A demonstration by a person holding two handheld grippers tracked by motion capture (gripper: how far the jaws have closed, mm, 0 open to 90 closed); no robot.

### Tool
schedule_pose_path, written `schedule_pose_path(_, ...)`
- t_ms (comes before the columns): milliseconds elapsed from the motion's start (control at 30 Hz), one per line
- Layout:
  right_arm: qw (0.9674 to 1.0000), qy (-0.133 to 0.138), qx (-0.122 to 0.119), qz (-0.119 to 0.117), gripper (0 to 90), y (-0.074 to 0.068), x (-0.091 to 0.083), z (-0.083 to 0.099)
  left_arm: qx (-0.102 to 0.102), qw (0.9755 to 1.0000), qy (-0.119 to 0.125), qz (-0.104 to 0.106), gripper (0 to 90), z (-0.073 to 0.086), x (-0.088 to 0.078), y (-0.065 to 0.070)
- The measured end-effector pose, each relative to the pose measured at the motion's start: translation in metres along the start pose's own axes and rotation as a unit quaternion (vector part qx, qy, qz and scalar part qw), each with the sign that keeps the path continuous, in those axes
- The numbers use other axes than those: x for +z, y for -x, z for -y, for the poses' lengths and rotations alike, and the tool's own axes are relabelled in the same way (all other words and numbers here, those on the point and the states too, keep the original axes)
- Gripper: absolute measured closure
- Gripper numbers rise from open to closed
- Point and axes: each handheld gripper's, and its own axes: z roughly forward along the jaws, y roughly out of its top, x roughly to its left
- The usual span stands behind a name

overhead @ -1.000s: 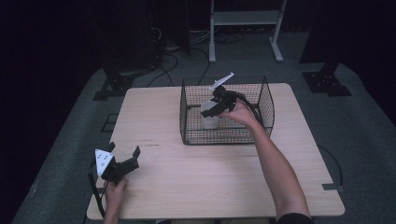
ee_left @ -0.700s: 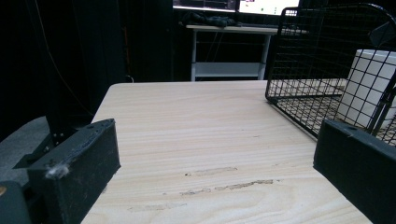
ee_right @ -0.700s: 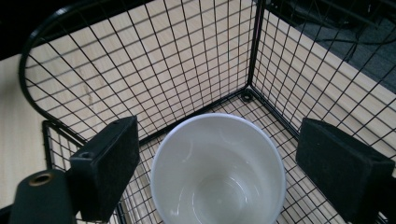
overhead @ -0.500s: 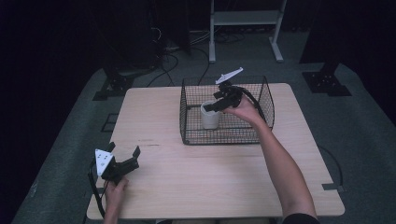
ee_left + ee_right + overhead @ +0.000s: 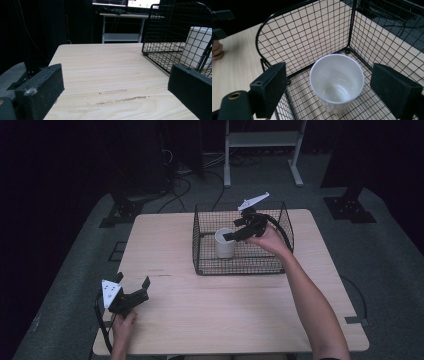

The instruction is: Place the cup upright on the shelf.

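since a second ago the right gripper (image 5: pixel 235 235) has let go of the cup (image 5: pixel 225 243) and lifted, jaws now spread wide above it, likely to clear its rim. cup stands upright in the basket (image 5: pixel 200 245), upper centre of the high view. left gripper (image 5: pixel 134 290) rests spread at lower left, idle. no readable writing anywhere.

Spread claw (image 5: pixel 115 92) faces basket (image 5: pixel 172 30), perhaps holding cup (image 5: pixel 197 45).
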Motion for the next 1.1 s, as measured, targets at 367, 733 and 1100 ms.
schedule_pose_path(367, 1.0000, 0.008, -0.003, -0.004, 13.4, -0.004, -0.014, 0.006, 0.001, 1.0000, -0.001, 0.000, 0.0, 0.000, 0.000, 0.000)
schedule_pose_path(733, 0.9997, 0.014, -0.011, -0.015, 13.4, -0.015, -0.020, 0.012, 0.000, 1.0000, 0.000, 0.000, 0.0, 0.000, 0.000, 0.000)
schedule_pose_path(1100, 0.9993, 0.011, -0.026, -0.024, 13.4, -0.026, -0.028, 0.016, 0.001, 1.0000, -0.001, 0.000, 0.0, 0.000, 0.000, 0.000)
